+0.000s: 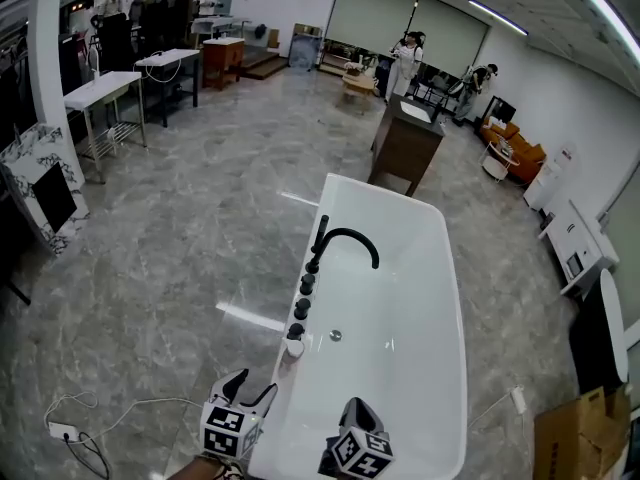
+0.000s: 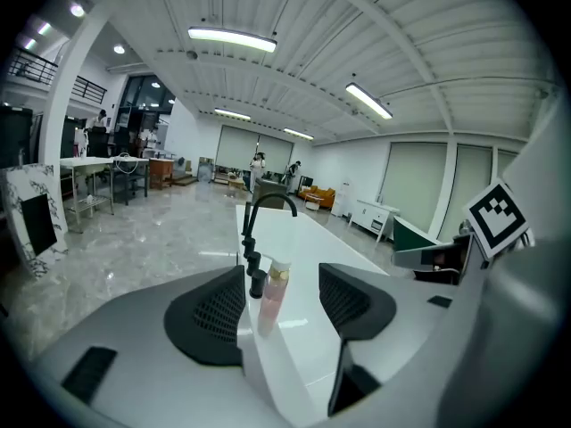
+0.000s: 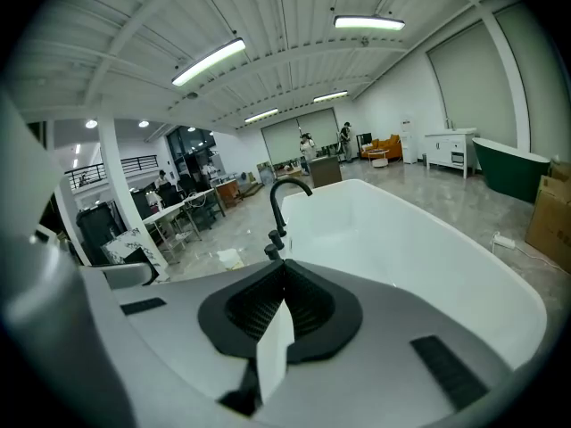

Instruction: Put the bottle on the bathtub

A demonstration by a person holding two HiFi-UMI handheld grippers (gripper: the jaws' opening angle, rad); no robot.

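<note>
A small pink bottle (image 1: 294,347) with a white cap stands upright on the left rim of the white bathtub (image 1: 456,298), at the near end of a row of black knobs (image 1: 303,296) below the black faucet (image 1: 344,239). In the left gripper view the bottle (image 2: 272,295) shows in the gap between the dark pads (image 2: 214,315), beyond them and untouched. My left gripper (image 1: 250,389) is open, just short of the bottle and above the rim. My right gripper (image 1: 356,409) hovers over the tub's near end; its pads (image 3: 284,294) meet, holding nothing.
A dark wooden vanity (image 1: 408,143) stands beyond the tub's far end. White tables (image 1: 100,93) and a marbled panel (image 1: 40,183) line the left side. A cardboard box (image 1: 585,433) sits at the right, a power strip with cable (image 1: 65,430) on the floor at the left. People (image 1: 408,58) stand far back.
</note>
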